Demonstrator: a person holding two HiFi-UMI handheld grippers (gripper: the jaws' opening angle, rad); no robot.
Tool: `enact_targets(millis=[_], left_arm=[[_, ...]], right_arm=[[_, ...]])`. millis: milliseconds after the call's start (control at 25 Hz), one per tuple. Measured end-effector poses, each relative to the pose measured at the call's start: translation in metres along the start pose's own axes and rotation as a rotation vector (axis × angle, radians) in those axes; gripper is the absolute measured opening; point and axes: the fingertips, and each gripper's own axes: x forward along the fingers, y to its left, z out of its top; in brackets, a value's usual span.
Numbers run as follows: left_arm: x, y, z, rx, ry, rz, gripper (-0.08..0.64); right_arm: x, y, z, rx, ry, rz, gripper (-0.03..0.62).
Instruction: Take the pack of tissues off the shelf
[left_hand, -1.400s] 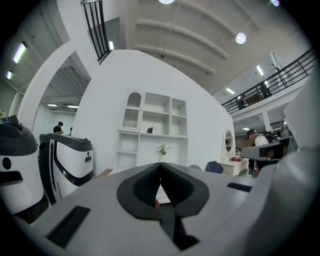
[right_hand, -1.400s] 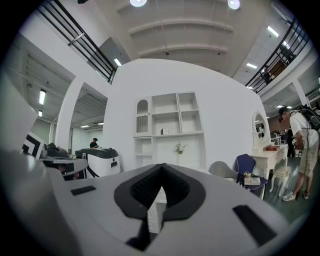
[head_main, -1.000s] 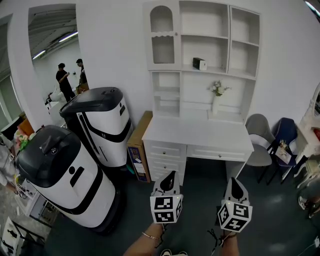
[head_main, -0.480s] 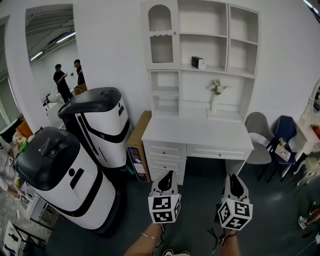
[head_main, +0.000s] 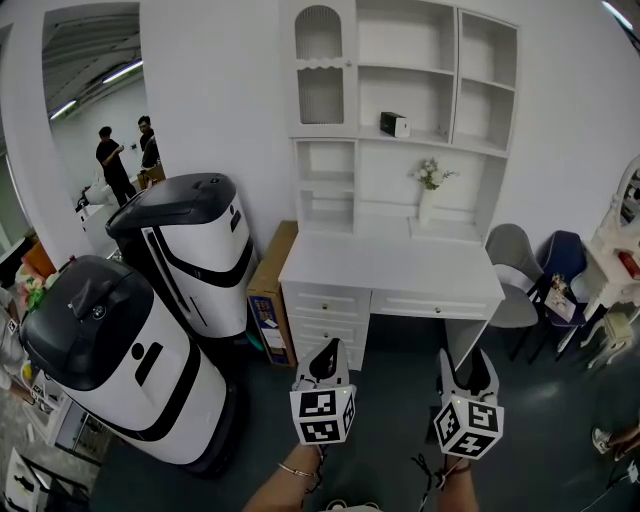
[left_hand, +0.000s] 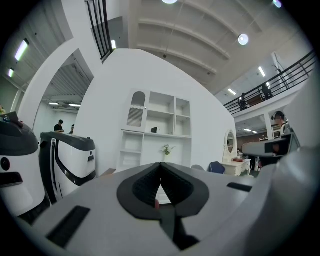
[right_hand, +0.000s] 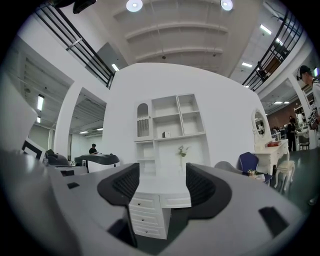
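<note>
- Up on the middle board of the white shelf unit (head_main: 440, 143), at twelve o'clock in my head view, sits the pack of tissues (head_main: 396, 125). It is a small black-and-white box, alone in its compartment, with nothing touching it.
- At five o'clock from the pack, one level lower, a vase with flowers (head_main: 431, 190) stands above the desk (head_main: 400, 268).
- Both grippers hang at six o'clock, low in my head view. They are well apart from the shelf unit and point level toward it.
- My left gripper (head_main: 331, 350) has its jaws pressed together tip to tip, with nothing between them.
- My right gripper (head_main: 467, 362) has just been opening its jaws, and they now stand apart with nothing between them. Through the gap I see the desk's drawers (right_hand: 150, 206), with the pack at twelve o'clock above them.
- At nine o'clock of the desk, a cardboard box (head_main: 270, 300) stands just beside its side panel. Two large white-and-black machines (head_main: 190, 250) stand beyond the box.
- At three o'clock of the desk are a grey chair (head_main: 510, 270) and a blue chair (head_main: 555, 265), close together.
- At ten o'clock, far off, two people (head_main: 105, 160) stand in an opening in the wall.
</note>
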Motion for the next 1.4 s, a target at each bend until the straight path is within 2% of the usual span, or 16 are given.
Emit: enact_targets(millis=[240, 800, 1120, 1400], left_arm=[[0.002, 0.012, -0.003, -0.001, 0.005, -0.007, 0.017], [0.011, 0.015, -0.009, -0.005, 0.016, -0.012, 0.017], [0.054, 0.016, -0.015, 0.008, 0.031, -0.007, 0.017], [0.116, 0.017, -0.004, 0.006, 0.016, 0.009, 0.017]], right_arm=[[0.004, 0.006, -0.008, 0.002, 0.025, -0.021, 0.368], [0.007, -0.002, -0.018, 0.006, 0.041, -0.043, 0.374], [0.051, -0.016, -0.024, 0.026, 0.043, -0.029, 0.374], [0.110, -0.037, -0.009, 0.022, 0.026, -0.015, 0.374]])
